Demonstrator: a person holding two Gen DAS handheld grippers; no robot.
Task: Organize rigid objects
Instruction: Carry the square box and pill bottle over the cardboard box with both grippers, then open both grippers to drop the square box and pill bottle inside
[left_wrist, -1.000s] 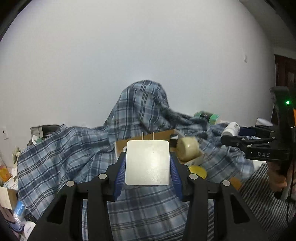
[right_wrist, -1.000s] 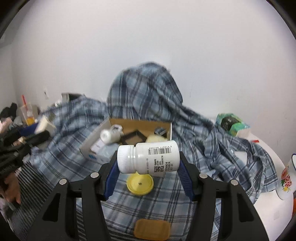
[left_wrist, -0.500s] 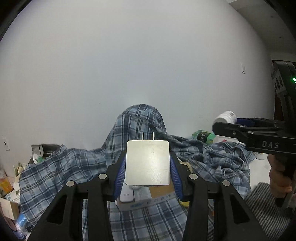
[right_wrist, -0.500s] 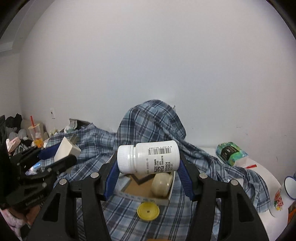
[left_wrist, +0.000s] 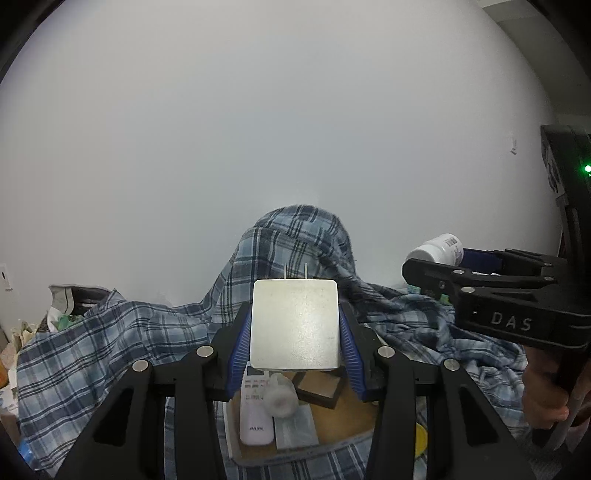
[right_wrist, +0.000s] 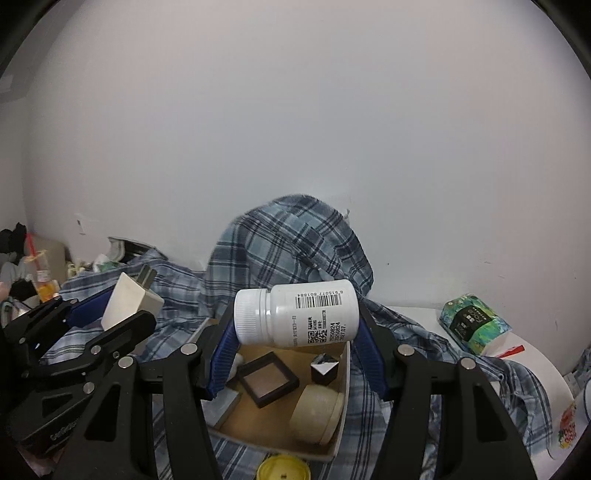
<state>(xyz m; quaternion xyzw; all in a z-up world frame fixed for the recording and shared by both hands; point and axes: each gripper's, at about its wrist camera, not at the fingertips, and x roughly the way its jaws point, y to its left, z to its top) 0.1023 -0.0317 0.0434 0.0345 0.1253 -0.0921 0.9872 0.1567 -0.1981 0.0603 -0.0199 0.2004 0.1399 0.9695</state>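
Two smooth white plastics: square charger (left_wrist: 294, 328), cylindrical bottle (right_wrist: 297, 312).

Setting, as we read it: a lived-in home room. We note a plaid shirt (right_wrist: 295, 251) draped against a plain white wall (right_wrist: 295, 110), a cardboard box (right_wrist: 341, 369) of household odds, a tissue pack (right_wrist: 474, 321) at the bench's right edge, drink bottles (right_wrist: 42, 280) far left.

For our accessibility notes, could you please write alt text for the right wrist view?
The right tool grips a white pill bottle sideways, cap to the left, above an open cardboard box on a blue plaid cloth. The box holds a black square frame and a cream tape roll; at left, the left tool holds a white charger plug.
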